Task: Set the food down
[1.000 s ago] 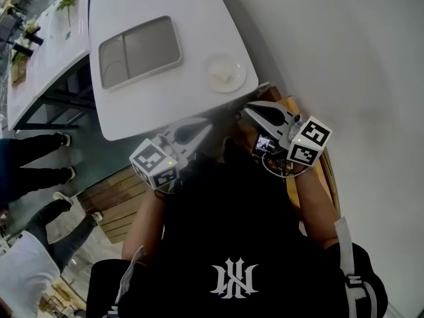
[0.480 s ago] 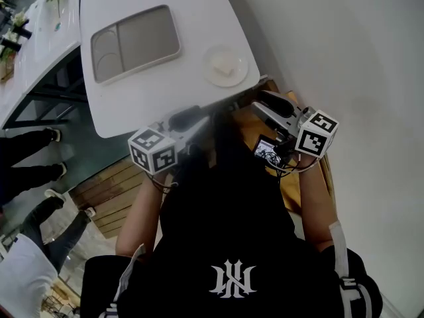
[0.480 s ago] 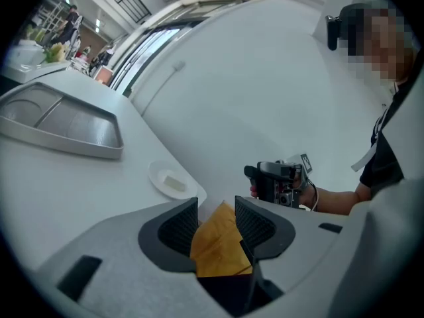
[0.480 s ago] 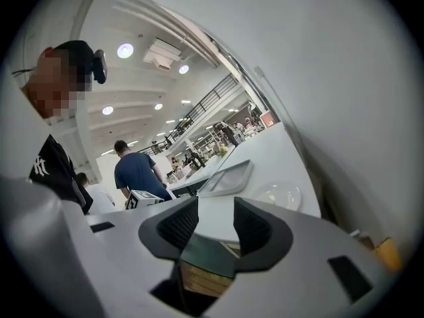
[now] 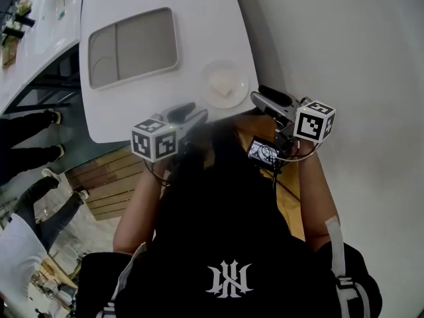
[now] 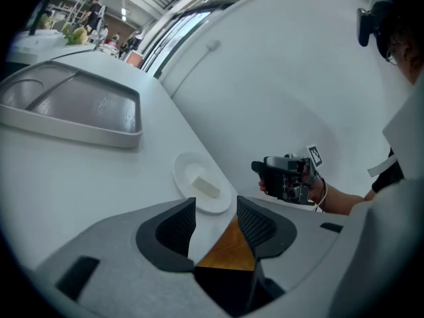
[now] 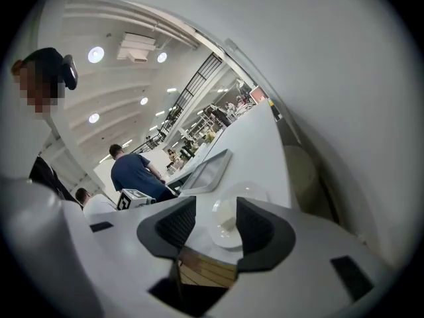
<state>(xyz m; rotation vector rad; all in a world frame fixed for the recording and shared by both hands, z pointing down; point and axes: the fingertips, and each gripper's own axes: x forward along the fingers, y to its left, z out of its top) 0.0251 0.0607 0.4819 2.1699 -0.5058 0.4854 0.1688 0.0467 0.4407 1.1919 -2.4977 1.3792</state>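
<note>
Your right gripper [image 5: 267, 98] and left gripper [image 5: 191, 115], jaws just opened wide with nothing between them, hover at the table [image 5: 132, 111] edge. Mid-frame, just above and between them, the food [image 5: 224, 85] sits on its plate [image 5: 211, 70], nearer your right.

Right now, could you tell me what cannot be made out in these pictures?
Food on the plate: too small and pale everywhere to identify.
Tray: left end cut off at the left gripper view's edge.
Wooden surface: mostly behind the person's body, head view.
</note>
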